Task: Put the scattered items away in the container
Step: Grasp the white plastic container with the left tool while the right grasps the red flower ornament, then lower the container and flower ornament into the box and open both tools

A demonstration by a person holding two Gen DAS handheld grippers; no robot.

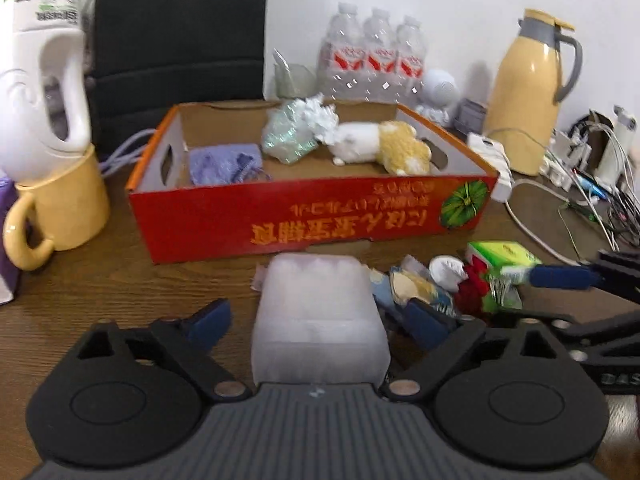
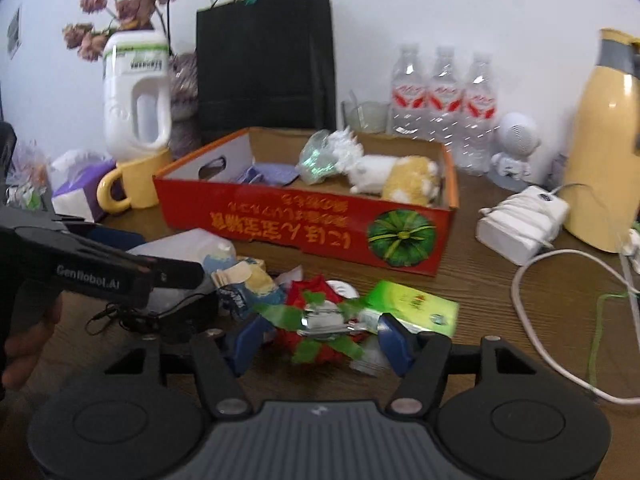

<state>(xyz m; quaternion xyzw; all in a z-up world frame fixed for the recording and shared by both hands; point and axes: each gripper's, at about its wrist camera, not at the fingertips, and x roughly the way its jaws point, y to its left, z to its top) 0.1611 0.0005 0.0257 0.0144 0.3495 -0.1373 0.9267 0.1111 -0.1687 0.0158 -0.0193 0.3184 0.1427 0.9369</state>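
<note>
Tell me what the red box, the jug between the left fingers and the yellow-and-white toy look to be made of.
Red box: cardboard, brown raw inside, printed and slightly glossy outside.
Jug: translucent frosted plastic, milky and matte.
Yellow-and-white toy: plush fabric, fuzzy pile; the stuffing cannot be seen.

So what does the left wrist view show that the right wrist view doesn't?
Left wrist only: the translucent white plastic jug between the left tool's fingers, and tangled cables at right. Right wrist only: dried purple flowers and a purple tissue box. Both: the red cardboard box, yellow thermos jug and yellow mug.
</note>
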